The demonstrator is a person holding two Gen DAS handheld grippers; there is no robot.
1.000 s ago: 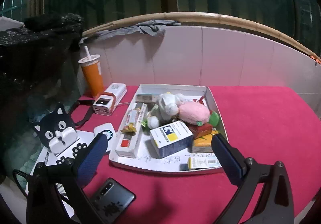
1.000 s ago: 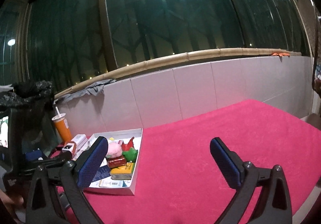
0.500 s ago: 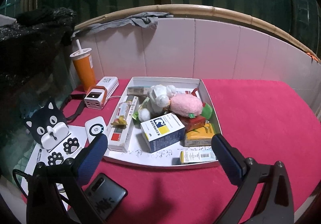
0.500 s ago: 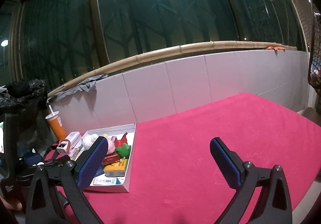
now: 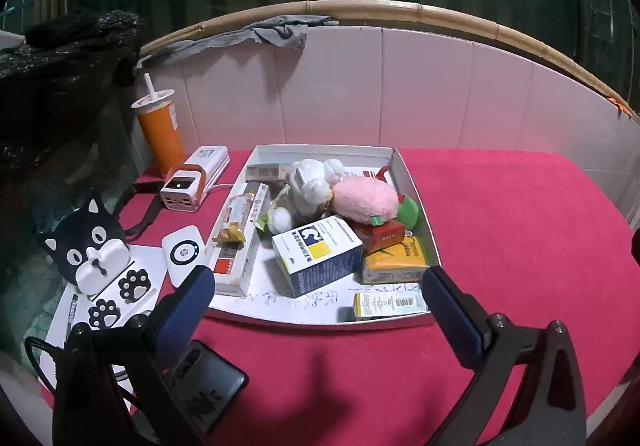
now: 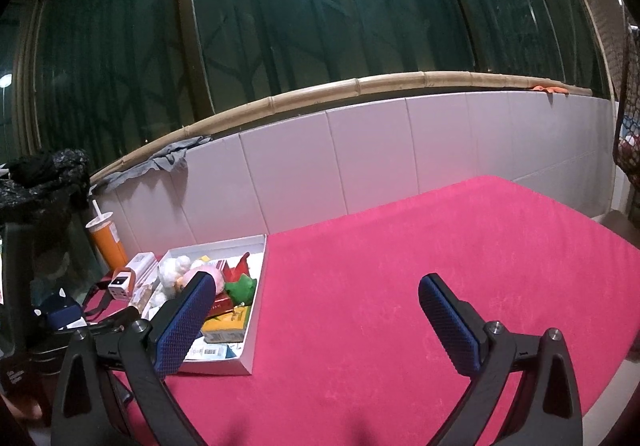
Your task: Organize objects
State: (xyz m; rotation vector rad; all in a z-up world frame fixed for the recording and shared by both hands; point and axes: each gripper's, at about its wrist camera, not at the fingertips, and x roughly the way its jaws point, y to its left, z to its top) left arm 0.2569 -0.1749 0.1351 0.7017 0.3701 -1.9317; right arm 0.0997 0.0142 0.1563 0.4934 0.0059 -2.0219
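A white tray (image 5: 412, 182) on the red tablecloth holds a white plush (image 5: 310, 186), a pink plush (image 5: 366, 200), a green toy (image 5: 408, 212), a blue and white box (image 5: 320, 254), an orange box (image 5: 394, 262) and several other packets. My left gripper (image 5: 318, 296) is open and empty, just in front of the tray's near rim. My right gripper (image 6: 314, 310) is open and empty over bare tablecloth, to the right of the tray (image 6: 258, 286).
Left of the tray lie a white charger block (image 5: 192, 180), an orange cup with straw (image 5: 158, 130), a cat-face stand (image 5: 90, 246), a round-marked white pad (image 5: 184, 252) and a black phone (image 5: 204, 386). A white tiled wall (image 5: 400, 86) backs the table. Red cloth (image 6: 440, 246) stretches right.
The left gripper's view has shifted a little, with the tray sitting slightly further right and nearer. The right gripper's view has tilted down and left. Both stay open.
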